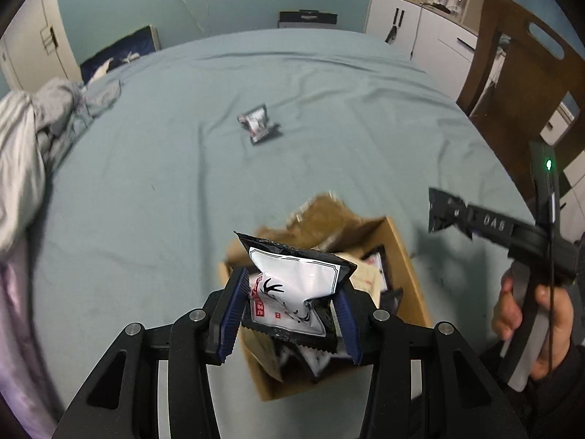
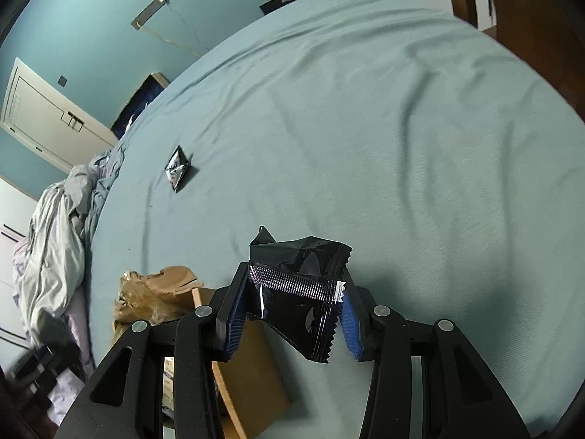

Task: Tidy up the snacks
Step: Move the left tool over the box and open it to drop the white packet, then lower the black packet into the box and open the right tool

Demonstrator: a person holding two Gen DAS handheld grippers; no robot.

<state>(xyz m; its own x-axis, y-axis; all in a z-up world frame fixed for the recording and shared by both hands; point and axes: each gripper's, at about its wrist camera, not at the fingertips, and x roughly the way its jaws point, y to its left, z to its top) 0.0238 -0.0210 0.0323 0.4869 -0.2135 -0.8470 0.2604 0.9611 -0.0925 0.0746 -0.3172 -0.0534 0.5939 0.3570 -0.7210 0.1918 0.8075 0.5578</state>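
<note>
My left gripper (image 1: 289,314) is shut on a black-and-white snack packet (image 1: 292,292) and holds it above an open cardboard box (image 1: 406,256) that holds several similar packets. My right gripper (image 2: 292,311) is shut on a black snack packet (image 2: 299,285), seen from its back, above the bed to the right of the box (image 2: 248,384). The right gripper and its packet also show in the left wrist view (image 1: 449,212). Another packet (image 1: 257,122) lies alone further out on the bed; it also shows in the right wrist view (image 2: 178,168).
The bed is covered by a teal sheet (image 1: 292,109). Crumpled grey bedding (image 1: 33,146) lies at the left. A wooden chair (image 1: 512,73) stands at the right and white cabinets (image 1: 413,22) at the back.
</note>
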